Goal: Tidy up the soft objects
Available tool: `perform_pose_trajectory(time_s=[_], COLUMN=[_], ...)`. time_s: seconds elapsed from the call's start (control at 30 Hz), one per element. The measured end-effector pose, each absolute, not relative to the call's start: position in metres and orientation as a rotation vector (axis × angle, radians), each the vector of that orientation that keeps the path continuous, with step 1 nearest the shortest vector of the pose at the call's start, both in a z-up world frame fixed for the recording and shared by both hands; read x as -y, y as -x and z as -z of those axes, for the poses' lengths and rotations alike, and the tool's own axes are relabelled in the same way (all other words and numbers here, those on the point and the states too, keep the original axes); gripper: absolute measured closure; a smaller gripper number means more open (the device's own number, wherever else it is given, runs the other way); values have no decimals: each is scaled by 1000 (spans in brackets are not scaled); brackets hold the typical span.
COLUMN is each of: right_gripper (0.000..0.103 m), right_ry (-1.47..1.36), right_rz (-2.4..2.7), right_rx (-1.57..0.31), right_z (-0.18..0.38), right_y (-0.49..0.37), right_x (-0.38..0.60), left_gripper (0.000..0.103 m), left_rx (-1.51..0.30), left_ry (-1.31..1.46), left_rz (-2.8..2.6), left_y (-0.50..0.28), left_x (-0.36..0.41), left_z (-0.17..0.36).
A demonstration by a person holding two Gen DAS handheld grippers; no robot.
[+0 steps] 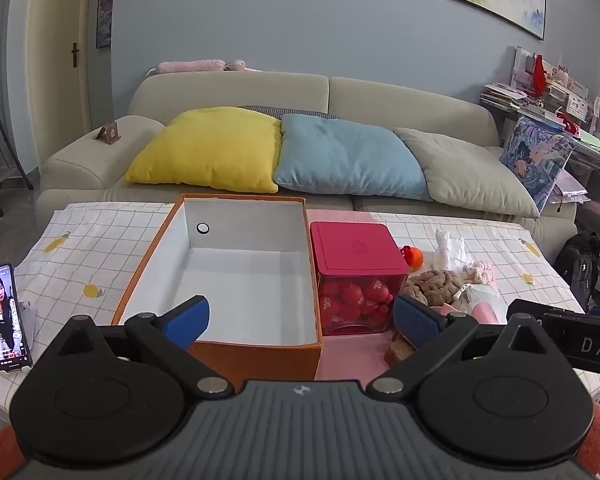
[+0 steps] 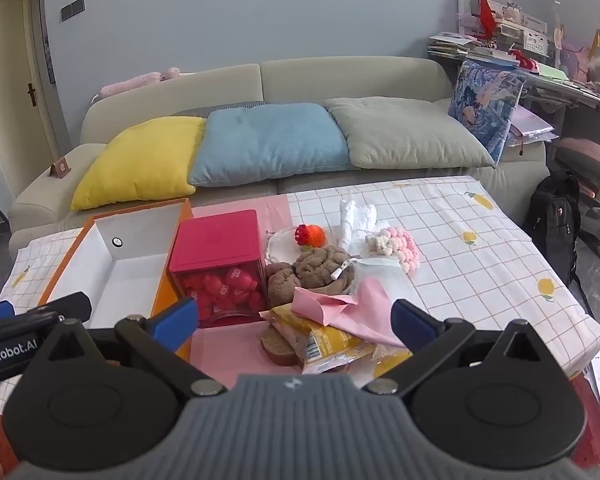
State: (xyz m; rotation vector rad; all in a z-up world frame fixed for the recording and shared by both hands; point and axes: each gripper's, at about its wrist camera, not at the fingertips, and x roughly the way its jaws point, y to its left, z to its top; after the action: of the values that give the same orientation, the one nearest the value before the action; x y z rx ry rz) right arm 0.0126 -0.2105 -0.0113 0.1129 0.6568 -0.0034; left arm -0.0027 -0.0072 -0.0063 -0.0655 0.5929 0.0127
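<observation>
Checked tablecloth (image 2: 460,216) is stretching ahead; I'm hovering my left gripper (image 1: 300,320) and right gripper (image 2: 296,320), both spread wide, nothing grasped. Soft pile, brown knotted plush (image 2: 320,268) included, is waiting beside the empty orange cardboard box (image 1: 220,352); next I'm needing a first grab.

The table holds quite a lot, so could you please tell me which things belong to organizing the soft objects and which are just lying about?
For the job: orange box, brown plush, pink knit, orange knit toy, white cloth, both open grippers.

Lying about: red jar, bread pack, phone, sofa pillows.
</observation>
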Motion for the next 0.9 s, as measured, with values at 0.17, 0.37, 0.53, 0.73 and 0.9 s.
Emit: perform_pose_trajectory(time_s=[0.17, 0.37, 0.53, 0.73, 0.9], right_gripper=[3, 3, 3, 3, 3], right_ry=[-115, -118, -120, -122, -122], right_rz=[2, -6, -6, -7, -7], right_rx=[-660, -664, -668, -674, -677], right_z=[12, 12, 13, 14, 14], right_y=[-13, -14, -14, -15, -15], right_x=[210, 210, 210, 210, 211], left_gripper=[0, 0, 0, 0, 0], left_rx=[-598, -603, -609, -611, -613], left_ry=[74, 72, 74, 76, 76], left_rz=[-7, -3, -2, -3, 0], left_y=[3, 2, 1, 1, 1], left_x=[7, 7, 7, 6, 7], left_z=[7, 6, 5, 5, 5])
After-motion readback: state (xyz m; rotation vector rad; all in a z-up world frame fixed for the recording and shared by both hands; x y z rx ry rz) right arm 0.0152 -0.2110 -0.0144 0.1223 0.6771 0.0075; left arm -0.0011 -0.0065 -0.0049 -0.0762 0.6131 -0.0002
